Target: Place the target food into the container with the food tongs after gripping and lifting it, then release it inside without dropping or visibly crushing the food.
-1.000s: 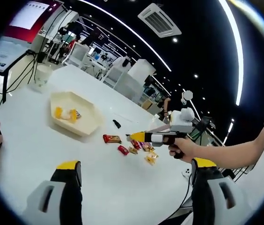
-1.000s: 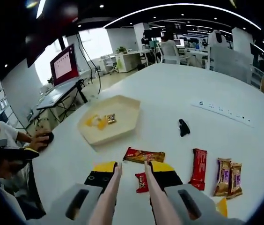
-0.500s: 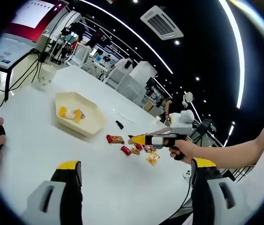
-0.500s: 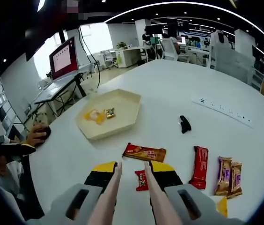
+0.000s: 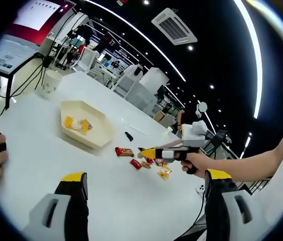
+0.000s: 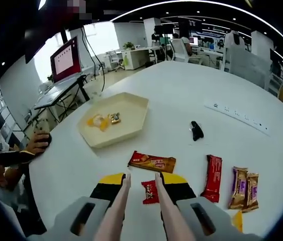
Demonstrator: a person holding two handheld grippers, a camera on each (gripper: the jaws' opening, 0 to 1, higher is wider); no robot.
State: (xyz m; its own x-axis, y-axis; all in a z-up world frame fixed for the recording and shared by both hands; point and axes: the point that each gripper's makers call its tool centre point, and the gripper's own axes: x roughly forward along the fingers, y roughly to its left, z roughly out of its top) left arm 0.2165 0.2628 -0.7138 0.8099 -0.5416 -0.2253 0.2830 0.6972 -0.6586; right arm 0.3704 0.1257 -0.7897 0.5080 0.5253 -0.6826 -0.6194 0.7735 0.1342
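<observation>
A white worktop (image 6: 181, 95) in an open office. The right gripper (image 6: 140, 187) clamps two tongs (image 6: 131, 211), tips narrowly apart over one small red packet (image 6: 150, 192). Beyond lie two longer red bars, two brown packets and one tray (image 6: 112, 120). The left gripper (image 5: 144, 183) has its jaws wide.

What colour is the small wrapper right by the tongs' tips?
Red wrapper, clearest in the right gripper view.

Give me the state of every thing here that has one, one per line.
left gripper: open, empty.
right gripper: shut on the tongs.
tongs: tips apart, framing the small red packet.
small red packet: flat on the table, not lifted.
tray: upright, holding a few snacks.
long red bar: flat on the table, outside the tray.
</observation>
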